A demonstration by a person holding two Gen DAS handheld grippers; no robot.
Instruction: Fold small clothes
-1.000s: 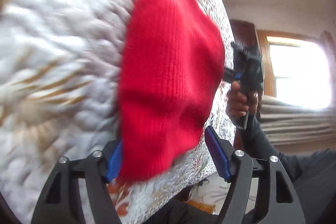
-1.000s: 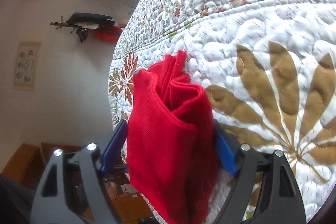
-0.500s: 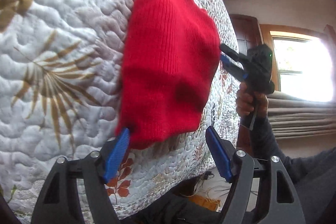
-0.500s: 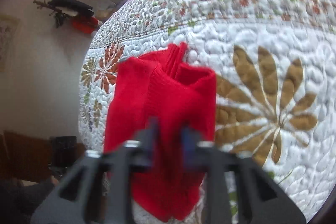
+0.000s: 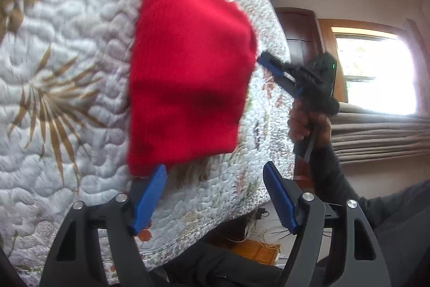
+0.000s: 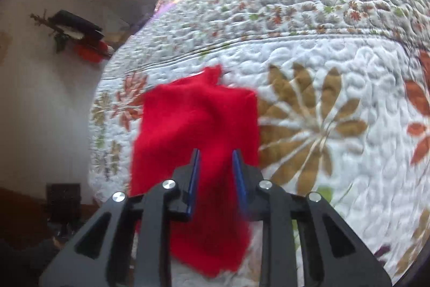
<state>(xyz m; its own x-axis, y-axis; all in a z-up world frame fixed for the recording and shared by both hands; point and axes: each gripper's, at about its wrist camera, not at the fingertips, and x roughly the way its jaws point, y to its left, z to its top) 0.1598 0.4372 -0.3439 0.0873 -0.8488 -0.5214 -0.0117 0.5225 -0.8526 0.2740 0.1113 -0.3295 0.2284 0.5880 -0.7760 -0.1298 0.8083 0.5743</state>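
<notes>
While the right gripper [image 6: 216,174] pinches the red knit garment [image 5: 188,77] near the quilt's [image 5: 67,71] edge, the left gripper [image 5: 215,195] gapes empty; next, carry the fold across.

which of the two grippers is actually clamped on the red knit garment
The right gripper: its jaws pinch the red knit garment. The left gripper stands wide open, one finger just under the hem.

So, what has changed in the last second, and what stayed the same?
The right gripper closed from wide open to a narrow gap around the red knit garment and drew back toward its edge. The left gripper, which straddled the garment's near edge, backed off. It stayed open, holding nothing, and the garment stayed flat on the quilt.
</notes>
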